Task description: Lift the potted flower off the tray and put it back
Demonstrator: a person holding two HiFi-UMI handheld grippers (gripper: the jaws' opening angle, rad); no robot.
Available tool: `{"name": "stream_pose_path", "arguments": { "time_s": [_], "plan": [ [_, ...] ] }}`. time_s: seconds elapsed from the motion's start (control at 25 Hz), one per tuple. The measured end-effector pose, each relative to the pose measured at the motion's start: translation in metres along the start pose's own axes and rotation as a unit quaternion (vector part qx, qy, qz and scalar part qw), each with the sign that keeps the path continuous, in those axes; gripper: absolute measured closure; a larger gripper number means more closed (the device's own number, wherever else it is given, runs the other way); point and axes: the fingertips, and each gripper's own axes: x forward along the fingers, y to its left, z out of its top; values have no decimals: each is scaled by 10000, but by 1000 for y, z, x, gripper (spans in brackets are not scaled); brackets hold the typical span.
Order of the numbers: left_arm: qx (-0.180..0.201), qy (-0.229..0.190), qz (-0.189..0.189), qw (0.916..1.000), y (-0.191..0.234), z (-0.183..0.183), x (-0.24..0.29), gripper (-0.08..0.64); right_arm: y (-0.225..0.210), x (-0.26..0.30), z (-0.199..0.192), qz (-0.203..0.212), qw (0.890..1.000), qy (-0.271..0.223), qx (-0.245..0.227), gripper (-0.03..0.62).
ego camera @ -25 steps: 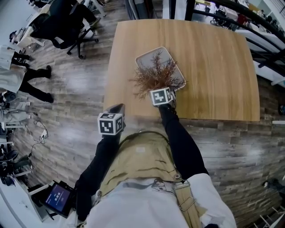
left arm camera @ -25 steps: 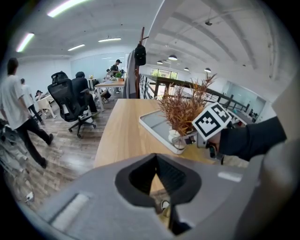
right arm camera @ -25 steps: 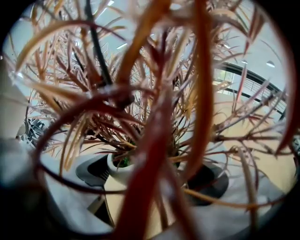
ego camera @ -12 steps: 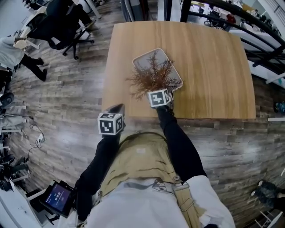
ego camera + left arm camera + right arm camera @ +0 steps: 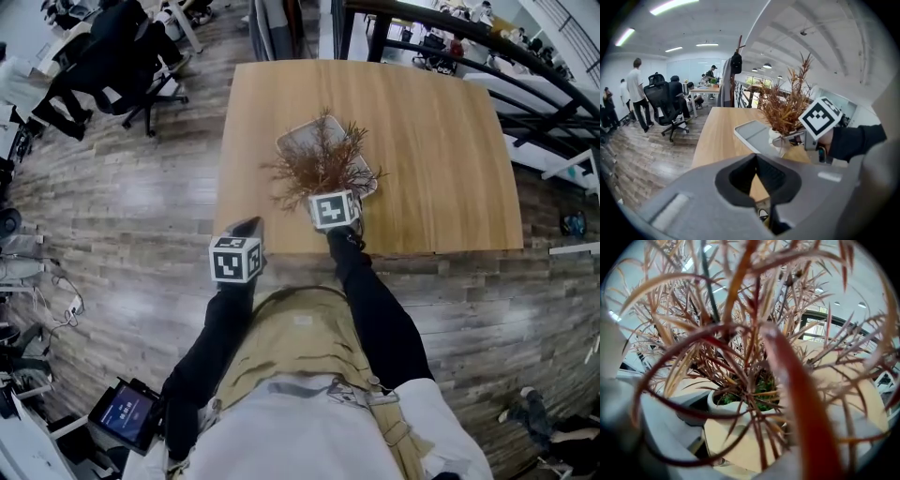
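The potted flower (image 5: 319, 167) has dry red-brown fronds and a small white pot (image 5: 723, 405); it is at the near corner of the grey tray (image 5: 298, 139) on the wooden table (image 5: 441, 141). My right gripper (image 5: 339, 192) reaches under the fronds, and its jaws stand shut on either side of the pot. In the left gripper view the pot (image 5: 780, 141) is in those jaws over the tray (image 5: 752, 133); I cannot tell whether its base is off the tray. My left gripper (image 5: 761, 206) is shut and holds nothing, off the table's front left corner (image 5: 234, 260).
Black office chairs (image 5: 112, 56) stand on the wood floor left of the table, with people (image 5: 636, 96) further back. Dark metal frames (image 5: 450, 37) run behind the table. A tablet (image 5: 124, 415) lies on the floor near my left side.
The head camera has shifted, so the table sits a little lower and further left in view. My right gripper stays at the pot under the fronds. The left gripper has not moved.
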Motion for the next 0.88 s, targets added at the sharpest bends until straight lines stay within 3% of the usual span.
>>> {"name": "stream_pose_path", "arguments": {
  "time_s": [0.24, 0.52, 0.88],
  "plan": [
    [247, -198, -73, 9995, -4, 25, -13, 558, 13, -49, 19, 109, 9994, -10, 343, 103],
    [346, -417, -131, 9984, 11, 52, -35, 557, 28, -103, 50, -120, 9984, -329, 438, 104],
    [495, -486, -202, 9974, 12, 77, -49, 557, 41, -156, 76, -109, 9960, -707, 535, 103]
  ]
}}
